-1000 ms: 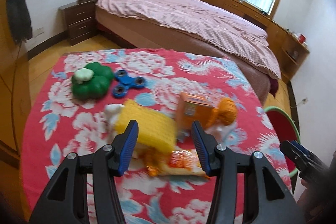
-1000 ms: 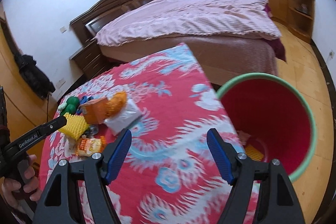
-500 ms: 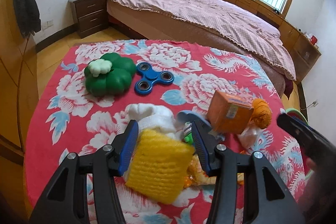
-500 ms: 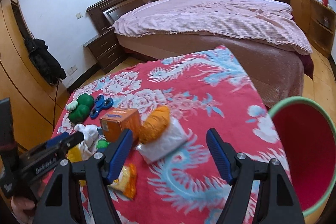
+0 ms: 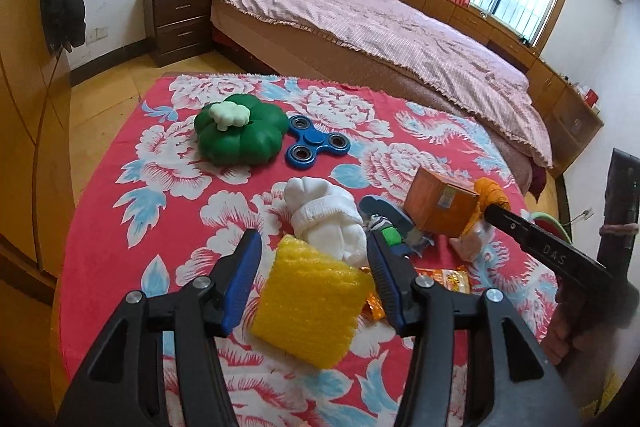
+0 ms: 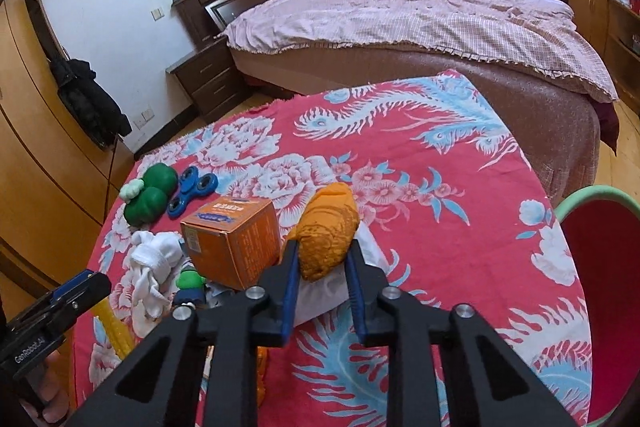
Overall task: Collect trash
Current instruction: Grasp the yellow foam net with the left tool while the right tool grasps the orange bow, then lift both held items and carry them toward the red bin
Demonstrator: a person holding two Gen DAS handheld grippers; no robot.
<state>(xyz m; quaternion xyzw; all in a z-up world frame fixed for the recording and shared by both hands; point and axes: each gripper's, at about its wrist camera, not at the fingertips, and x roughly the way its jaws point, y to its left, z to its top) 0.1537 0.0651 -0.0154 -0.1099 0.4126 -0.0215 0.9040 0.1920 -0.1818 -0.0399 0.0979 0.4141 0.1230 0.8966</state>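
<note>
Moved: right gripper (image 6: 322, 263) has swung from over the bin (image 6: 600, 255) back across the table and narrowed its jaws around the orange lump (image 6: 329, 231); left gripper (image 5: 313, 269) has advanced until the yellow foam (image 5: 310, 311) sits between its fingers.
Right grip: closed onto the lump, both pads appear to touch its sides; lump lies on a white bag (image 6: 320, 293) beside the orange box (image 6: 234, 241).
Left grip: jaws spread wide, astride the foam, not pinching it.
Trash left: foam, snack wrapper (image 5: 444, 277) and white cloth (image 5: 326, 223), clustered at the near table edge.
Doing it well: probably lift the lump straight up so the bag stays put, then carry right to the bin; left should centre on the foam before squeezing, clear of the cloth.
Pose: right gripper low, level, pointing toward the bed; left angled down over the table, its tip visible at lower left of the right view.
</note>
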